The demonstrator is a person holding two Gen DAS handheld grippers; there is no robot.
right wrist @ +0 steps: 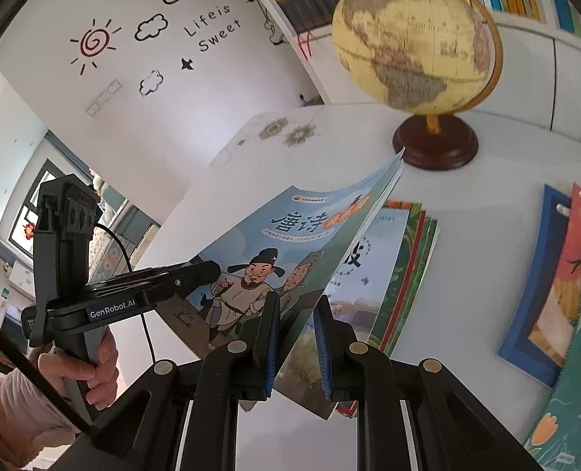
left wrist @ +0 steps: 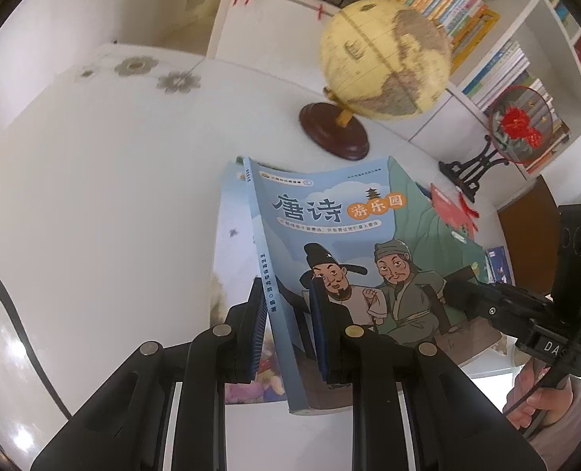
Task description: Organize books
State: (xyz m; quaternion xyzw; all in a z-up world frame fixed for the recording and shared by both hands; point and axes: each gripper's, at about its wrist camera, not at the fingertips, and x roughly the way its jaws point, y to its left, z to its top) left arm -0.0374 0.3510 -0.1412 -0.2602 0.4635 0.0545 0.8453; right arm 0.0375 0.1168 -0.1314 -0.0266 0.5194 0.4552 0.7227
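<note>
A blue picture book (left wrist: 329, 212) with two cartoon men on its cover hangs tilted above the white table. My left gripper (left wrist: 288, 314) is shut on its spine edge. My right gripper (right wrist: 296, 325) is shut on the opposite edge of the same book (right wrist: 290, 227). Each gripper shows in the other's view: the right one (left wrist: 453, 294) at the book's right side, the left one (right wrist: 211, 271) at its left. Directly beneath the lifted book lies a stack of thin books (right wrist: 404, 267), of which a pale cover (left wrist: 231, 243) shows in the left wrist view.
A yellow globe (left wrist: 384, 59) on a dark wooden base stands behind the book. A round fan ornament (left wrist: 520, 125) on a black stand is at the right. Loose books (right wrist: 557, 274) lie on the table (left wrist: 113, 196) to the right. Bookshelves (left wrist: 506, 59) line the back.
</note>
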